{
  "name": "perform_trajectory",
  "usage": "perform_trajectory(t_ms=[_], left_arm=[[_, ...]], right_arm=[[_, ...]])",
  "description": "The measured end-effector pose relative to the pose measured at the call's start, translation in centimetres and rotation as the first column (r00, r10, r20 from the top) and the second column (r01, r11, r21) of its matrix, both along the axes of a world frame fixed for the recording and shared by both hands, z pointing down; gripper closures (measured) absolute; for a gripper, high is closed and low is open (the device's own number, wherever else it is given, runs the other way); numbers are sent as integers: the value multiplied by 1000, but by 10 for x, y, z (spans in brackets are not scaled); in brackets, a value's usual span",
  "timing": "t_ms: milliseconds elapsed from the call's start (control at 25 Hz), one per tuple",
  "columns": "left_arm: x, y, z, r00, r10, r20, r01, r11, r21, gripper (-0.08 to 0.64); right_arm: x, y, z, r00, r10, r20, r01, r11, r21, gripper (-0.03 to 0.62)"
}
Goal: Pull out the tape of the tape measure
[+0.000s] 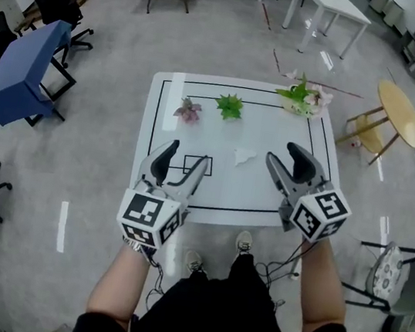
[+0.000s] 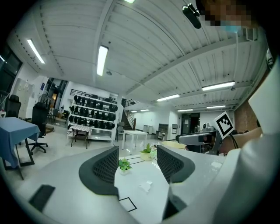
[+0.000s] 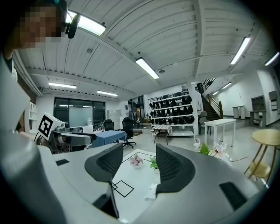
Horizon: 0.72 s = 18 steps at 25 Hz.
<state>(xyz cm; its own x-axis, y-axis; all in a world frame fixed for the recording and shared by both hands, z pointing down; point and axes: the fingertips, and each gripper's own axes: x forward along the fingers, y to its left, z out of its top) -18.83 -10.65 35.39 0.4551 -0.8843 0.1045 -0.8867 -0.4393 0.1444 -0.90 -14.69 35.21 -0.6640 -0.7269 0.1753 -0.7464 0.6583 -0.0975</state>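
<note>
two grippers are held over the near edge of the white surface (image 1: 267,132), both empty. left gripper (image 1: 187,154): fingers (image 2: 104,168) apart, nothing between them; in the head view it overlaps a small black-outlined square (image 1: 192,164) printed on the surface. right gripper (image 1: 283,152): fingers (image 3: 171,169) apart, nothing between them. small white object (image 1: 245,156) lies near the middle of the surface, between the two grippers, touched by neither; cannot tell from its shape whether it is the tape measure. far side: pink plant (image 1: 189,109), green plant (image 1: 230,106) just beside it, flower pot (image 1: 304,98) at the far right corner.
</note>
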Motion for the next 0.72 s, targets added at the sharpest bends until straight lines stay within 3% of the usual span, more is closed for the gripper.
perform_trajectory(t_ms=[400, 720], left_arm=[[7, -25, 12, 999, -50, -16, 50, 999, -16, 302], [23, -44, 23, 995, -104, -5, 104, 994, -39, 302]], right_arm=[[-6, -33, 26, 985, -149, -83, 147, 989, -31, 368], [-3, -58, 58, 929, -303, -213, 299, 953, -54, 360]])
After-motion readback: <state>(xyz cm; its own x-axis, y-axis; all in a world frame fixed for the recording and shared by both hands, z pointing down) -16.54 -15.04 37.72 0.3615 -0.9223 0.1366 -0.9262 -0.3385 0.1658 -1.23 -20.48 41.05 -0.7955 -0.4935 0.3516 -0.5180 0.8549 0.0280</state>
